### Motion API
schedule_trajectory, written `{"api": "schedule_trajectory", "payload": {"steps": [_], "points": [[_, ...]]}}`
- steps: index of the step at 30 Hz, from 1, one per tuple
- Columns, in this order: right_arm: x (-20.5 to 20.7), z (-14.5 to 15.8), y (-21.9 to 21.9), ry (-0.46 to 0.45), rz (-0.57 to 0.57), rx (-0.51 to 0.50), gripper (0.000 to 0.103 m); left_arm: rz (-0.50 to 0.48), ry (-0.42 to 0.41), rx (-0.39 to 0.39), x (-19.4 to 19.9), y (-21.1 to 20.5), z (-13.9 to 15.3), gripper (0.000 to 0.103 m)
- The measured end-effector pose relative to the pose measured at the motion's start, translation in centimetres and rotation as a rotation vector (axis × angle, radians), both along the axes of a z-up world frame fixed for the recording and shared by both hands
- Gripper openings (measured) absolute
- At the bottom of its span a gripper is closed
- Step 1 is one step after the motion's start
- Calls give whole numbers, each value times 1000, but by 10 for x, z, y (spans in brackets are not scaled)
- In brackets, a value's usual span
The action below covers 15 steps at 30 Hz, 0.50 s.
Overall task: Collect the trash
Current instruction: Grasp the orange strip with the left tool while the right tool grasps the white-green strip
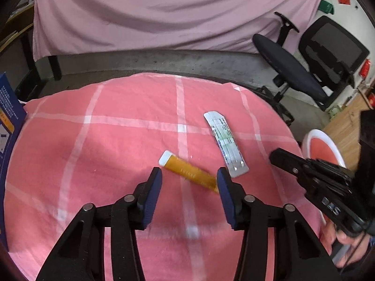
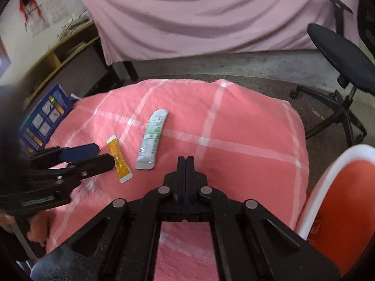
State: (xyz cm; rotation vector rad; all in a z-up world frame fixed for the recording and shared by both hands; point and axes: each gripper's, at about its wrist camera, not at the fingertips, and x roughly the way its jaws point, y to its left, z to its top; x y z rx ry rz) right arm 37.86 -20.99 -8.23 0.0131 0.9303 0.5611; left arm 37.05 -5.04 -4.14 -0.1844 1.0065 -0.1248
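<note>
An orange sachet (image 1: 187,172) with a white end lies on the pink checked cloth (image 1: 117,140). My left gripper (image 1: 189,175) is open, its fingers either side of the sachet just above it. A white and green sachet (image 1: 226,142) lies to its right. In the right wrist view the orange sachet (image 2: 118,161) and the white sachet (image 2: 153,138) lie ahead to the left. My right gripper (image 2: 185,161) is shut and empty over the cloth (image 2: 234,128). The left gripper (image 2: 103,154) shows there at the left, beside the orange sachet.
A bin with a white rim and orange liner (image 2: 337,201) stands at the right of the table; it also shows in the left wrist view (image 1: 323,147). A blue box (image 2: 44,119) stands at the left edge. A black office chair (image 1: 304,70) stands beyond the table.
</note>
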Motion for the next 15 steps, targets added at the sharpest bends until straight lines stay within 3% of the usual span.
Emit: {"api": "schedule_trajectory", "payload": {"steps": [2,7,15], "points": [[1,-1,-2,6,-10,17,21,14,13,39,5,-3,-3,38],[2,-3,-3,16,-18,37,22,5,10,157,6,-16,-8,20],[3,-3,9,14,-3,33,24,-46,-4,113,-16,4,-9,9]]}}
